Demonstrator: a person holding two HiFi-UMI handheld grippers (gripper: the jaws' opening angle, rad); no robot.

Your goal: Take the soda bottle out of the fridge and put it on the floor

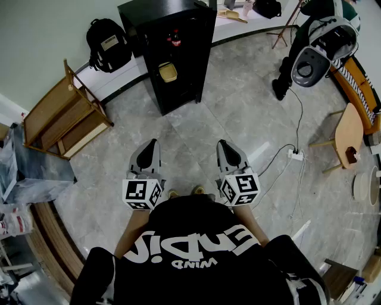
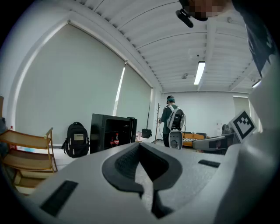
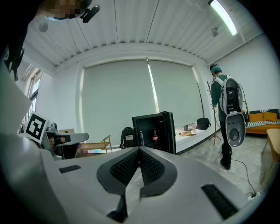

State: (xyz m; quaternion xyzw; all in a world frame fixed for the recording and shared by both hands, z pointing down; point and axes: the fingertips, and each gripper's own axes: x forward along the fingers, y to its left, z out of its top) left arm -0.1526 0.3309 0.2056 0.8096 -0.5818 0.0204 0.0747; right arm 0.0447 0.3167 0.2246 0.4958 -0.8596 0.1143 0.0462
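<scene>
Polished grey tile floor (image 1: 238, 119); smooth black fridge (image 1: 205, 50); bare wood shelf (image 1: 59, 116); matt black cloth backpack (image 1: 107, 44).

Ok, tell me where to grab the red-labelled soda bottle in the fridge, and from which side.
Probably its body around the label, coming in level through the open front of the fridge. The soda bottle stands upright on a shelf, with walls behind and at the sides and another bottle beside it.

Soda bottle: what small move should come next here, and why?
Probably a step forward toward the black fridge: it stands open across the floor, with the soda bottle inside it, far beyond reach. The left hand-held gripper and right hand-held gripper are both shut and empty.
</scene>
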